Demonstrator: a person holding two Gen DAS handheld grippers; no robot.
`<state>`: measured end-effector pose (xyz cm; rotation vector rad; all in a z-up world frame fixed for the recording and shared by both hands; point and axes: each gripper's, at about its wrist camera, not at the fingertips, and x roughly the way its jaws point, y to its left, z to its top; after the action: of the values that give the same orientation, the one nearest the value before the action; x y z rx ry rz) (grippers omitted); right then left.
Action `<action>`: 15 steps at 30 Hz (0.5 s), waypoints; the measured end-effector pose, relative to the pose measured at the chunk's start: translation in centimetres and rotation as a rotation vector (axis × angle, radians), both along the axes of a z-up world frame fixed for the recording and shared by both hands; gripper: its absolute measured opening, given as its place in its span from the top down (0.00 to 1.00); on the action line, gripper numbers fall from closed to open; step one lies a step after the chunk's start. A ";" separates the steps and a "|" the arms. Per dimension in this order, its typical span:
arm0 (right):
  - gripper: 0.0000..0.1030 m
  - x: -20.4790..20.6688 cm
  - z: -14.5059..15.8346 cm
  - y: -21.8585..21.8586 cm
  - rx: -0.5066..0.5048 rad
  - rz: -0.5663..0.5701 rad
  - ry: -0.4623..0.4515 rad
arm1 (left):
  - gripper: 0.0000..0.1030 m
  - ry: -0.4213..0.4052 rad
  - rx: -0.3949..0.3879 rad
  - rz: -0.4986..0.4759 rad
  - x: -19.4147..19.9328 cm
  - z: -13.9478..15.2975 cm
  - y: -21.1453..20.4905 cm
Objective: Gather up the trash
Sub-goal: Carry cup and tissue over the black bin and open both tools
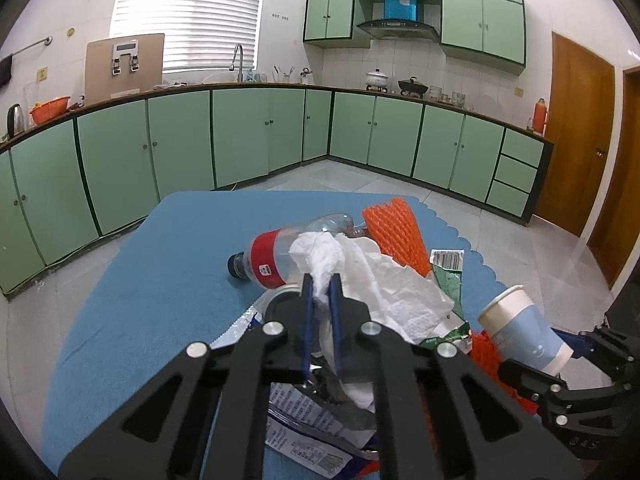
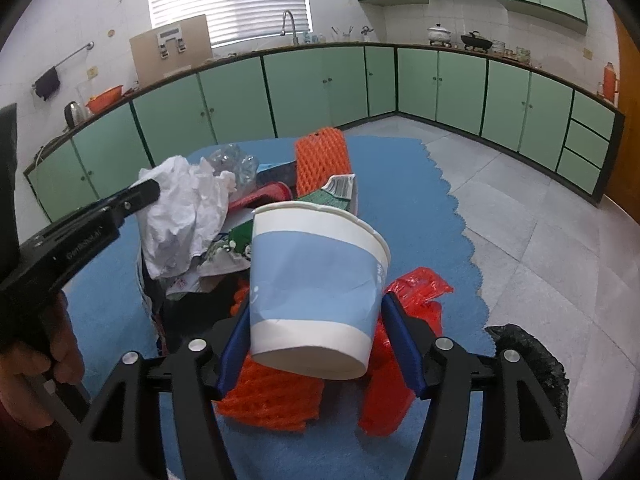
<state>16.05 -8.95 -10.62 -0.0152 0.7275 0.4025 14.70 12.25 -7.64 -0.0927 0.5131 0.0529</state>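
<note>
My left gripper [image 1: 321, 280] is shut on a crumpled white paper towel [image 1: 384, 280] and holds it above the trash pile; it also shows in the right wrist view [image 2: 180, 216]. My right gripper [image 2: 320, 340] is shut on a blue and white paper cup [image 2: 316, 292], tilted, held above orange foam netting [image 2: 272, 396] and a red plastic bag [image 2: 404, 360]; the cup also shows in the left wrist view [image 1: 524, 328]. A clear plastic bottle [image 1: 288, 248] with a red label lies on the blue mat [image 1: 160, 300]. An orange foam net sleeve [image 1: 396, 232] lies behind it.
Green wrappers [image 1: 448, 280] and a printed foil wrapper [image 1: 304, 420] lie in the pile. A black trash bag [image 2: 532, 360] sits at the mat's right edge on the tiled floor. Green kitchen cabinets [image 1: 240, 132] line the walls beyond.
</note>
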 end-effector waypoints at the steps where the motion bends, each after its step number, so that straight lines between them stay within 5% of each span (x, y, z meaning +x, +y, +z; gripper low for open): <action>1: 0.42 -0.1 0.1 -0.1 0.007 0.000 -0.004 | 0.95 -0.003 -0.003 0.001 -0.2 0.1 0.1; 15: 0.44 -1.8 5.4 -2.5 0.083 -0.011 -0.139 | 0.97 -0.147 -0.032 -0.036 -3.7 5.8 -0.6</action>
<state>14.21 -11.47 -5.24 0.0385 0.5735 0.4167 10.97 11.68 -1.88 -0.1176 0.3690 0.0027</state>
